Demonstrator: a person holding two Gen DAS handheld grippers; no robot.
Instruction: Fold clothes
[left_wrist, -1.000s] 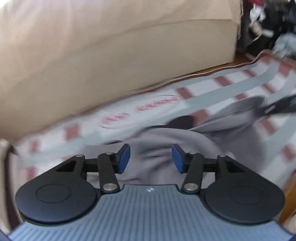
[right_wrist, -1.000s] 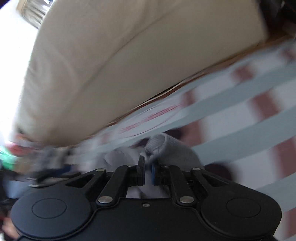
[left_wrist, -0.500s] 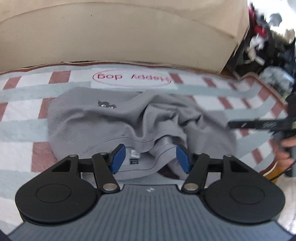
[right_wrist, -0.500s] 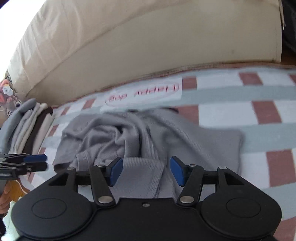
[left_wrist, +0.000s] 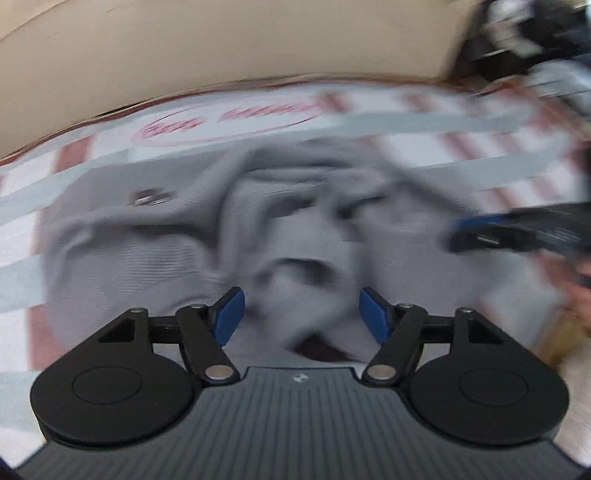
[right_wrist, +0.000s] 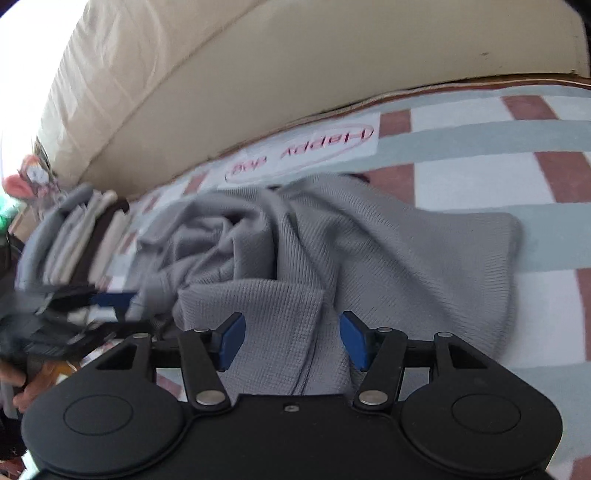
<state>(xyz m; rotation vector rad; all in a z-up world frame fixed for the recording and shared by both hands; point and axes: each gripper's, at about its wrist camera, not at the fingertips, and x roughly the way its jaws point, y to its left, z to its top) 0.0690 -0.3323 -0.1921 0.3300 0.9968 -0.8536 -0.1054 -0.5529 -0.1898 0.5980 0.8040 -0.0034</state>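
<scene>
- Clutter sat at both ends of the checked blanket (right_wrist: 480, 177): a stack of folded clothes (right_wrist: 74, 236) lay just beyond the grey knit top's (right_wrist: 332, 266) left side, and a dark blurred heap (left_wrist: 535, 33) filled the far right corner of the left wrist view.
- A beige sofa (right_wrist: 295, 74) ran along the blanket's far edge, behind the pink "Happy dog" oval (right_wrist: 299, 153).
- The grey knit top lay crumpled on the blanket, its folds bunched in the middle.
- The left gripper (left_wrist: 299, 317) was spread wide over the top's near hem, gripping nothing.
- The right gripper (right_wrist: 291, 339) was likewise agape above a ribbed fold.
- One second earlier the right gripper had pinched grey fabric; now it had let go, and both had drawn nearer the garment since half a second ago.
</scene>
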